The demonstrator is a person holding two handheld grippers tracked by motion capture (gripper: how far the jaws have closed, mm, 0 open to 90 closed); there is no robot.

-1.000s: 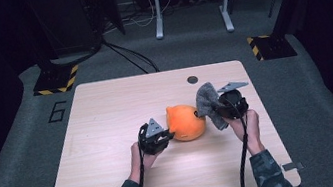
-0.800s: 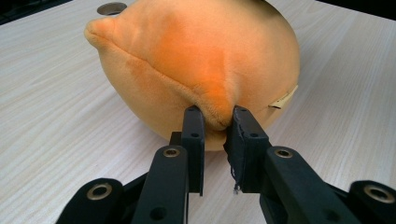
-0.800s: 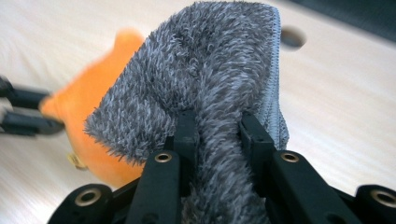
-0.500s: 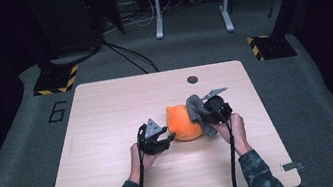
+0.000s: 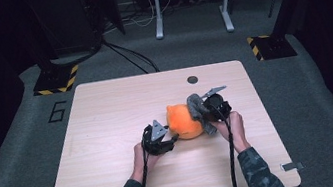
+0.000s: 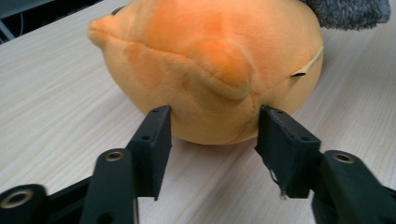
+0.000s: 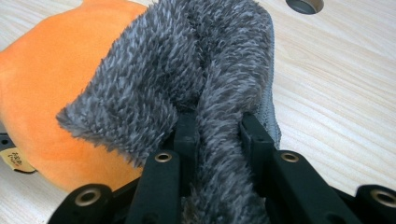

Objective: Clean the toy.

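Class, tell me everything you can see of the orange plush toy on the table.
The orange plush toy is round, soft and short-piled, with a stitched bump on one side and a small tag at a seam. It sits near the middle of the wooden table. A grey furry cloth, gripped by the right tool, lies against it. The left tool, open, has a jaw at each side of its base.

My high camera looked forward and down on the orange plush toy (image 5: 184,121) from well above; both gripper cameras sat close against it, facing it from opposite sides.
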